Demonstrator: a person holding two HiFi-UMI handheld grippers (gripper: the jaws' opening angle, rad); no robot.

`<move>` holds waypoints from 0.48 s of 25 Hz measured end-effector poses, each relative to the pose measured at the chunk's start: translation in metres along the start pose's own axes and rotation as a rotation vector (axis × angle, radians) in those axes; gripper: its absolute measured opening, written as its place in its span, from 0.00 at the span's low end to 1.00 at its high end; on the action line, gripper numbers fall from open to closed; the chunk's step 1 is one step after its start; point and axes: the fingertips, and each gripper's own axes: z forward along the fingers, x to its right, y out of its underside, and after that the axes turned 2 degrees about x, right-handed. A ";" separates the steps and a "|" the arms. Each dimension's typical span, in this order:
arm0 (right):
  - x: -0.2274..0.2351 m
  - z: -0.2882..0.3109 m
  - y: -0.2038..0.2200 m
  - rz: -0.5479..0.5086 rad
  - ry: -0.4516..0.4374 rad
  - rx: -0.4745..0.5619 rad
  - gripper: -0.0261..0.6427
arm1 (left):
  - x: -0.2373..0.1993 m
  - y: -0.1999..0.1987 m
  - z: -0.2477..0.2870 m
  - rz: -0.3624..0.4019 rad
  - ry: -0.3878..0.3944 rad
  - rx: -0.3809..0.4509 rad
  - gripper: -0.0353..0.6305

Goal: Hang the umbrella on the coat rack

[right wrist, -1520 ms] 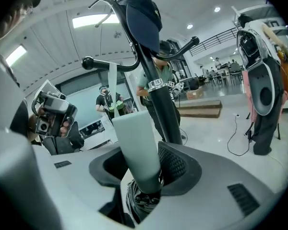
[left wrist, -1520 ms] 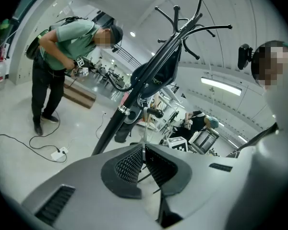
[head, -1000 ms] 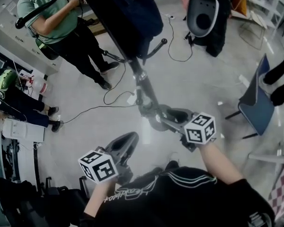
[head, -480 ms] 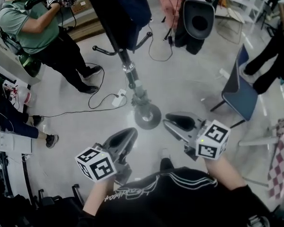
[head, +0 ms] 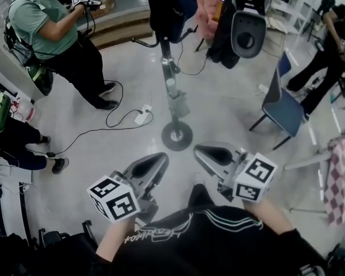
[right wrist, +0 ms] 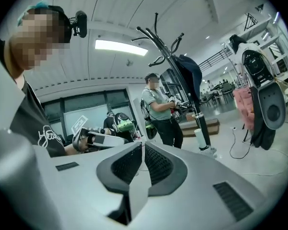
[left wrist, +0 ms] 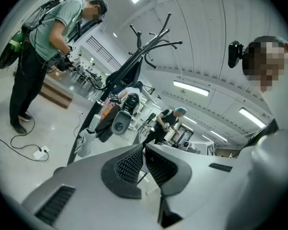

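Observation:
The dark navy umbrella [head: 171,4] hangs on the black coat rack [head: 168,68], whose round base [head: 177,135] stands on the floor ahead of me. The right gripper view shows the umbrella [right wrist: 189,73] draped below the rack's hooks [right wrist: 158,37]. In the left gripper view the coat rack [left wrist: 149,47] leans across the picture. My left gripper [head: 155,163] is held near my body, jaws shut and empty. My right gripper [head: 210,153] is also drawn back from the base; its jaws are closing, tips nearly together, with nothing between them.
A person in a green shirt [head: 46,33] stands at the left, beyond a power strip and cable [head: 141,117] on the floor. A blue chair [head: 279,105] is at the right, grey-black equipment [head: 250,27] behind the rack, a checked cloth [head: 340,177] at the far right.
Both grippers have pulled back from the coat rack toward my body. The right gripper's jaws, wide open beside the pole before, have come together. The umbrella stays on the rack.

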 end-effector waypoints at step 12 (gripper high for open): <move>-0.063 -0.038 0.013 0.073 -0.007 0.031 0.06 | 0.044 0.031 -0.039 0.013 0.077 0.011 0.07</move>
